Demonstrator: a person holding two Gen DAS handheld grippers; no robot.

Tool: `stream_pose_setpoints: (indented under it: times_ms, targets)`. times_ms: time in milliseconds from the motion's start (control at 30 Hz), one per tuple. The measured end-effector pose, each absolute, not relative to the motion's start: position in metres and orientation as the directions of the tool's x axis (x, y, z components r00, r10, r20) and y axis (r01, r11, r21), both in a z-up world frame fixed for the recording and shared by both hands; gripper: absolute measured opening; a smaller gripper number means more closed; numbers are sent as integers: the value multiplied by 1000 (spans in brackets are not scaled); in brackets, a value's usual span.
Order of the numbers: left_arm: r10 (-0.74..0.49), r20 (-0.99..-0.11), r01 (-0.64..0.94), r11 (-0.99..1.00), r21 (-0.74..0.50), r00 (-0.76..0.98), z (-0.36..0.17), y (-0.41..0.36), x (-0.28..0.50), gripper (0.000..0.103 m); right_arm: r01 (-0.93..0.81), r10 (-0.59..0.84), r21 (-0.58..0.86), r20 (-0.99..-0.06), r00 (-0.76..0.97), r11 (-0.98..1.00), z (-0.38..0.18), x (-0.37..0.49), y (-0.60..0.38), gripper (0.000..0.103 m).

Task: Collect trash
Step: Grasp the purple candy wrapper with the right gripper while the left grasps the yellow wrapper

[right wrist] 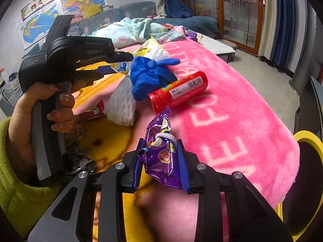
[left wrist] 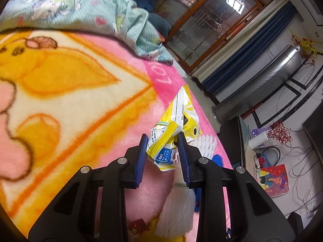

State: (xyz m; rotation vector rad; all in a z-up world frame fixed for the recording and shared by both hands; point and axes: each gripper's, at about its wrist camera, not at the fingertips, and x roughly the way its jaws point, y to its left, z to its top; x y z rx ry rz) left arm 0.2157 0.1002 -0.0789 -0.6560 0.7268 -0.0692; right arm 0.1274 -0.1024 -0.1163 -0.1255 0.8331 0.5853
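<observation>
Pinching a purple snack wrapper [right wrist: 161, 157] between its blue pads, the right gripper [right wrist: 161, 159] sits nearest in the right wrist view, the foil crumpled and standing up out of the jaws over a pink and yellow fleece blanket [right wrist: 232, 121]. At the near right edge of that view a yellow-rimmed bin [right wrist: 308, 141] shows its dark mouth just beside the blanket's edge. Just beyond the purple wrapper lies a red tube [right wrist: 179, 90] on its side, with a blue glove [right wrist: 149, 74] touching its left end and a white foam net [right wrist: 121, 104] beside that. On the left a hand [right wrist: 40, 109] in a green sleeve [right wrist: 18, 181] grips the handle of the left gripper [right wrist: 119, 60], whose tips reach into the pile farther off. In the left wrist view the left gripper [left wrist: 161, 147] has its pads pressed on a crumpled yellow wrapper [left wrist: 171, 137], which rises from the jaws above the pink blanket; the white foam net [left wrist: 177, 211] lies just below and to the right of it. Farther away a pale green quilt [left wrist: 80, 10] is bunched at the far side of the blanket, and beyond it stands a wood-framed glass door [left wrist: 212, 20] with a blue curtain [left wrist: 248, 50] to its right.
</observation>
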Motion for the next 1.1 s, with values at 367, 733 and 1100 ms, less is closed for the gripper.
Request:
stream_pose_setpoints:
  times_ms: [367, 733, 1100]
  targets:
    - [-279, -532, -77, 830, -552, 800, -39, 83, 195, 23, -502, 447, 127, -673, 590, 855, -86, 127, -123, 29]
    - [-303, -500, 1, 856, -517, 812, -15, 56, 183, 23, -430, 428, 152, -606, 671, 890, -53, 128, -164, 29]
    - [-338, -488, 81, 877, -474, 805, -3, 24, 173, 23, -358, 408, 205, -565, 717, 911, -35, 132, -201, 29]
